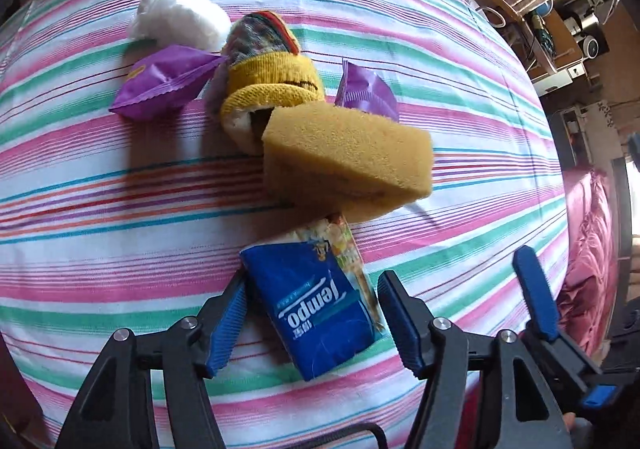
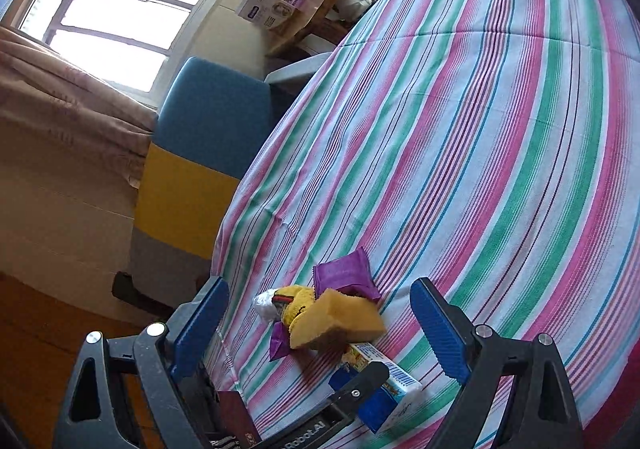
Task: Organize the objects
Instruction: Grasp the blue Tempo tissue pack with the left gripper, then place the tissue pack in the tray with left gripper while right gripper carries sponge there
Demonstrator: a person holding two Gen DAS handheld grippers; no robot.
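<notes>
A blue Tempo tissue pack lies on the striped cloth between the open fingers of my left gripper; it is not clamped. A yellow sponge leans on the pack's far end. Behind it lie a yellow striped sock, two purple packets and a white cotton wad. My right gripper is open and empty, hovering above the same pile: sponge, sock, purple packet, tissue pack. The left gripper's finger shows there too.
The striped cloth covers a bed or table with wide room to the right. A blue and yellow chair stands past the edge. A window and a wooden shelf are behind. A pink sofa is right.
</notes>
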